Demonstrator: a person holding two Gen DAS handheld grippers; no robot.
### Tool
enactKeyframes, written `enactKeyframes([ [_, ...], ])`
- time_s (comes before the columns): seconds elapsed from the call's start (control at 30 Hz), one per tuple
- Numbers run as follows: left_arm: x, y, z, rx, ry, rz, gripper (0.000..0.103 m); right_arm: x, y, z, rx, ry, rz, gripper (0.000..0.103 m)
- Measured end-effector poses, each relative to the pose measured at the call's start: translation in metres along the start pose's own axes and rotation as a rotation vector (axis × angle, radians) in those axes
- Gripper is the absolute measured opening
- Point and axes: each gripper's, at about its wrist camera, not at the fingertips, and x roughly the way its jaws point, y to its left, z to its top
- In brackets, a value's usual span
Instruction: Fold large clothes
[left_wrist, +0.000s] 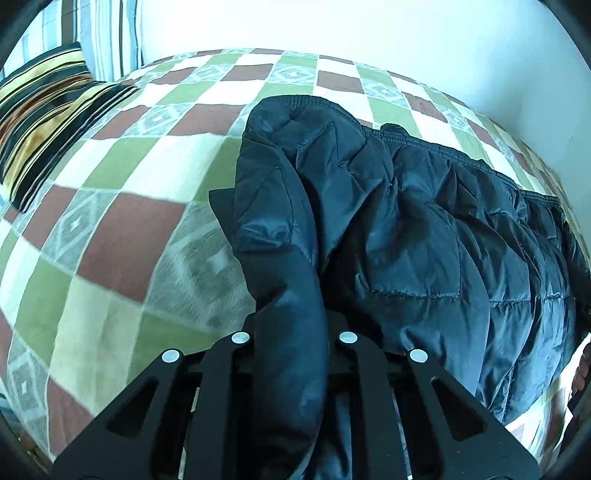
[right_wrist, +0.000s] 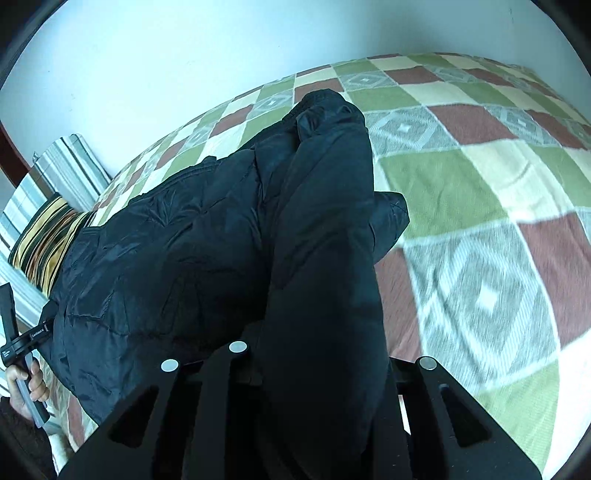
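Jacket (left_wrist: 424, 236), dark blue and quilted, lies bunched across the middle of the bed (left_wrist: 122, 229), well clear of the striped pillow (left_wrist: 40, 122) at the bed's head. Each gripper's fingers are closed on a fold of it: left gripper (left_wrist: 291, 332), right gripper (right_wrist: 325, 354). Holding two parts at once probably lets the person lift one side over for a fold. No containers are in view.
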Motion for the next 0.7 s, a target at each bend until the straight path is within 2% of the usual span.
enactKeyframes([
  [0.13,-0.005,0.012,-0.013,-0.007,0.011,-0.006,0.014,-0.01,0.003,-0.022,0.0,0.004,0.006,0.02],
  [0.3,-0.003,0.017,-0.022,-0.006,0.013,-0.014,0.014,-0.012,0.0,-0.025,0.006,0.004,-0.001,0.023],
  [0.37,-0.002,0.017,-0.021,-0.016,0.014,-0.017,0.014,-0.015,0.001,-0.026,0.008,0.001,-0.015,0.03],
  [0.57,-0.002,0.02,-0.023,-0.02,0.01,-0.025,0.014,-0.028,0.003,-0.03,-0.009,-0.021,-0.088,0.043],
  [0.7,-0.002,0.02,-0.023,-0.016,0.008,-0.022,0.014,-0.039,0.004,-0.031,-0.012,-0.042,-0.125,0.045],
])
